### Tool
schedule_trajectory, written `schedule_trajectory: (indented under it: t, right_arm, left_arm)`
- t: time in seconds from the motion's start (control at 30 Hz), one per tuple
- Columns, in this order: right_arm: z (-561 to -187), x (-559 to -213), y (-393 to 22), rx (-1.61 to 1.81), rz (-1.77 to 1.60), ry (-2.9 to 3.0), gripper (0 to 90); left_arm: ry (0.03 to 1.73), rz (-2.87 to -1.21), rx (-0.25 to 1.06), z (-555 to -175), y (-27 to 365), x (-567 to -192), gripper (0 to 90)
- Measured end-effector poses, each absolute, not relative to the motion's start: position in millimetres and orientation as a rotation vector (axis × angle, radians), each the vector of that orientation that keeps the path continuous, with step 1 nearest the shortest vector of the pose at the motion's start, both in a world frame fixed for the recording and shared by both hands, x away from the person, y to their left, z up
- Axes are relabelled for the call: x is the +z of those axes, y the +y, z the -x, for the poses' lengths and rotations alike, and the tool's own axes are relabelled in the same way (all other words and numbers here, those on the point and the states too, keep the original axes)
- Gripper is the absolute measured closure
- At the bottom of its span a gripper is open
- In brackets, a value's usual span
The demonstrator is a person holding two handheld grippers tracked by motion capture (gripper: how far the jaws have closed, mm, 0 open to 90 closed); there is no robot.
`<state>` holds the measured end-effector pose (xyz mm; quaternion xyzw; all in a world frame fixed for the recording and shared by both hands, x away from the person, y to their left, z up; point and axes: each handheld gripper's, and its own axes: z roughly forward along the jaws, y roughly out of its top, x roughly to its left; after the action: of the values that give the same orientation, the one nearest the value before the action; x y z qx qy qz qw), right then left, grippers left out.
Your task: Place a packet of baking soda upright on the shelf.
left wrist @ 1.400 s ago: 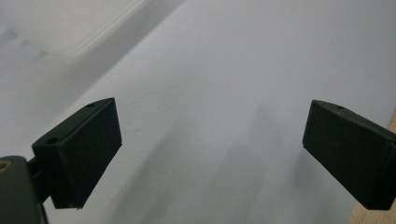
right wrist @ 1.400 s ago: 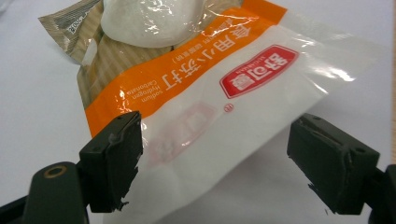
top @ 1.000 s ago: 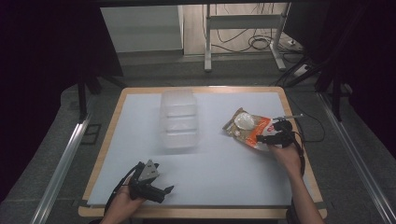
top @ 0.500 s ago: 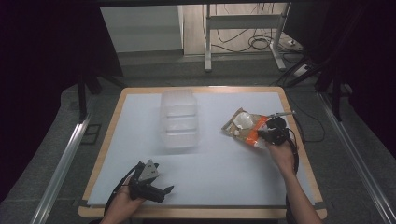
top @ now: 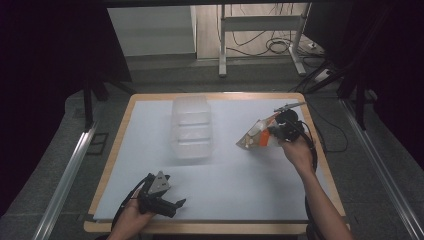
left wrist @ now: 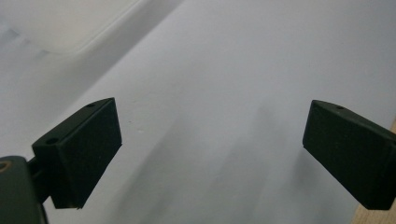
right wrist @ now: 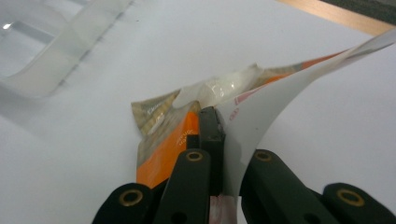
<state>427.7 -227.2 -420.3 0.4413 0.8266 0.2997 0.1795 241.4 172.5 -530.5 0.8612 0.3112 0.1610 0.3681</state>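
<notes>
Snack packet: clamped between right gripper jaws, lifted off tabletop. Left gripper: jaws apart, empty, near front edge.

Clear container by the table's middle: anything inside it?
The clear container has three compartments, and all look empty. The snack packet sits outside it, pinched by the right gripper.

Black left claw, grey three-cornered plate, trailing black cables, bare forearms
</notes>
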Motion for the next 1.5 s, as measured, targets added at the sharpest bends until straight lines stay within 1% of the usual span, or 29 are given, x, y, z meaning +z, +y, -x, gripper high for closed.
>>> schedule_trajectory:
  t: [0.3, 0.67, 1.1, 1.5]
  right_arm:
    - [-430, -390, -202, 0.74, -1.114, 2.419, 89.5]
    - [-430, -366, -172, 0.706, -0.983, 2.46, 89.5]
    - [-426, -343, -138, 0.745, -0.848, 2.483, 89.5]
    - [-423, -334, -107, 0.776, -0.756, 2.513, 89.4]
  left_arm:
    - [0.799, -2.208, 0.413, -242, 173, -530, 4.6]
    - [0.801, -2.206, 0.416, -241, 173, -530, 4.6]
    - [0.8, -2.207, 0.423, -242, 175, -529, 4.6]
    - [0.803, -2.19, 0.418, -242, 176, -529, 4.2]
